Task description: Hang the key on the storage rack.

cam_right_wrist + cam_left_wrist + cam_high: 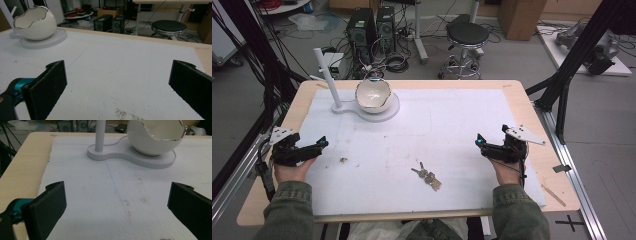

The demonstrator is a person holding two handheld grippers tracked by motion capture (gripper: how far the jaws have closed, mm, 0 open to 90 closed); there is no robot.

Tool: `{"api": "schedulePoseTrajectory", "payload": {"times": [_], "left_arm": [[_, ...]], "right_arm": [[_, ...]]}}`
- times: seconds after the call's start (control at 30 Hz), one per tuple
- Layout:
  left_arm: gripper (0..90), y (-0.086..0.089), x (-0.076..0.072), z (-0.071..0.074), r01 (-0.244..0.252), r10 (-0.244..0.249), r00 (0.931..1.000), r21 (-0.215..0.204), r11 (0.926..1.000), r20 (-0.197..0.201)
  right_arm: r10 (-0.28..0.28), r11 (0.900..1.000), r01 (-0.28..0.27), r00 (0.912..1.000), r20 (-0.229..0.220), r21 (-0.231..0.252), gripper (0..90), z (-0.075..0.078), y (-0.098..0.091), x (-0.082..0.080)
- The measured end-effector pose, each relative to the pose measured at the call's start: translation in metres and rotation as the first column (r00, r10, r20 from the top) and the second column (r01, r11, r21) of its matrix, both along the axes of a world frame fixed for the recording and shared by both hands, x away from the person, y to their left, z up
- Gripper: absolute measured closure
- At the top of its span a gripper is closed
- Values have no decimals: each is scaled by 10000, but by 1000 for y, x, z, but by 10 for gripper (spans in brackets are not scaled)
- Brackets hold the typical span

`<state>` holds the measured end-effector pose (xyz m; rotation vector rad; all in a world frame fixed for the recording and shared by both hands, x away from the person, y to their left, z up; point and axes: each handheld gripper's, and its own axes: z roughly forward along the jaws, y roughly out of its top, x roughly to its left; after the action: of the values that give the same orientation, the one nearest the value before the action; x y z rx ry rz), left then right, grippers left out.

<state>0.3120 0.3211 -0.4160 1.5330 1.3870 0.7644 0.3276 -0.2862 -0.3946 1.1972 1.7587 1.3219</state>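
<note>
Keys (427,176) lie in a small bunch on the white mat (447,125), near the front edge of the tabletop (532,105) and roughly midway between the two hands, though a little closer to the right tool (479,143) than to the left tool (323,143); the bunch runs on a slant, its upper end pointing toward the far left and its lower end toward the person's right sleeve; from the right tool it lies inward and slightly nearer the person, so I judge that hand the likelier one to reach it, swinging left and turning to cross the long axis. Both tools rest at the mat's side edges with jaws spread wide and nothing between them, as each gripper view shows plainly. Well beyond, at the far left, an egg-shaped bowl (373,93) sits on a white stand (384,112) beside an upright post (326,75).
</note>
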Motion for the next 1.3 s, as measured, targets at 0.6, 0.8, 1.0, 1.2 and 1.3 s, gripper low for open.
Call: {"api": "schedulePoseTrajectory", "payload": {"times": [0.6,0.8,1.0,1.2,1.3], "left_arm": [[25,1,1,-1,-17,16,10000,-104,9999,-47],[25,1,2,-1,-3,2,10000,-126,9999,-55],[25,1,2,-1,11,-11,10000,-127,9999,-50],[25,0,2,-1,45,-46,10000,-117,9999,-66],[25,0,2,-1,47,-48,10000,-112,9999,-77]], "right_arm": [[274,9994,-270,9994,-221,200,6,1,-1,1],[457,9988,-454,9988,-178,169,6,5,3,0],[749,9972,-749,9971,-164,43,6,8,8,-1],[1064,9942,-1067,9941,-221,-128,6,10,17,-3],[1256,9916,-1264,9917,-259,-286,6,10,20,-3]]}}
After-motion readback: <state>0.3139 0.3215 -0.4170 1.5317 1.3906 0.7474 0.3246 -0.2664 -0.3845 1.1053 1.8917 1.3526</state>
